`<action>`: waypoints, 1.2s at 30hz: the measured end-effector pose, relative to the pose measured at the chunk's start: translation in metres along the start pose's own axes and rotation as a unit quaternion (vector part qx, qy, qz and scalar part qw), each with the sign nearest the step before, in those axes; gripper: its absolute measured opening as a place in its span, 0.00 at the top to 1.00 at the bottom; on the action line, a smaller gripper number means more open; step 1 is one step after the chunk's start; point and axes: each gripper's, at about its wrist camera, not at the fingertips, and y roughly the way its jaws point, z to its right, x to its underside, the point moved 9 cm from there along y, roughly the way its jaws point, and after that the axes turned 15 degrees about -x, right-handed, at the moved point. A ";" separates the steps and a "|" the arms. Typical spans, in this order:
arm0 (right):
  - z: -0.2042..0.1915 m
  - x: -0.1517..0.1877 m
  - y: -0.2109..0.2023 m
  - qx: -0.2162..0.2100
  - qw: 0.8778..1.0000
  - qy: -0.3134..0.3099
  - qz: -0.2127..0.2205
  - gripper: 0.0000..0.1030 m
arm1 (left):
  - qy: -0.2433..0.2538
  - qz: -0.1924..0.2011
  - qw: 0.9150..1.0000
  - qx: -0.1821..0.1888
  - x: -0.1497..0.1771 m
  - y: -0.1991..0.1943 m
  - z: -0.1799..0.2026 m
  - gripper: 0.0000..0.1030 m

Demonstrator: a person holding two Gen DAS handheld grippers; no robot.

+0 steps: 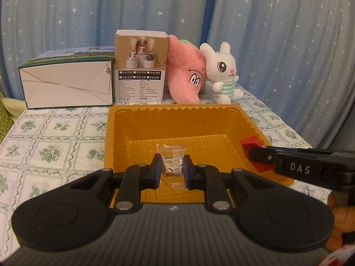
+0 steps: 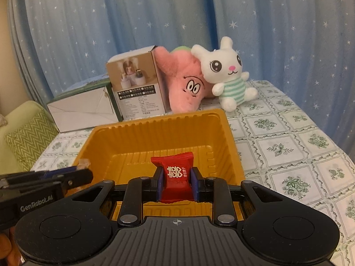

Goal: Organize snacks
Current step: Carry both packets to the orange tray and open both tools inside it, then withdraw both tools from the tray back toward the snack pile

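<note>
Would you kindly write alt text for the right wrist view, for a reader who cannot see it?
The right gripper holds a red wrapped candy over an empty orange plastic tray on a floral tablecloth. The left gripper reaches in beside it. Behind stand boxes, a pink plush and a white bunny plush.

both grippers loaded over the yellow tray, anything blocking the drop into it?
Nothing visible does. The left gripper pinches a clear-wrapped snack and the right gripper a red candy, both over the yellow tray. The tray floor that shows is bare. The grippers sit close side by side but apart.
</note>
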 end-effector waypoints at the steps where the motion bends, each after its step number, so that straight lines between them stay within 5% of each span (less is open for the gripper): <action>1: 0.002 -0.001 0.002 0.001 1.000 0.003 0.001 0.75 | -0.001 -0.001 1.000 0.002 0.000 0.003 0.001 0.82; 6: 0.005 -0.001 0.010 -0.002 1.000 0.015 -0.001 0.75 | -0.013 -0.005 1.000 -0.005 0.002 0.010 -0.007 0.59; 29: 0.009 -0.014 -0.019 -0.004 0.997 0.035 0.064 0.73 | -0.018 -0.002 1.000 -0.013 0.006 -0.007 -0.015 0.43; 34: 0.007 -0.014 -0.047 0.001 0.996 0.033 0.084 0.37 | -0.008 0.011 1.000 -0.005 0.006 -0.029 -0.005 0.37; 36: 0.005 -0.012 -0.061 0.004 0.995 0.033 0.089 0.37 | -0.004 0.017 1.000 -0.006 0.008 -0.041 -0.003 0.35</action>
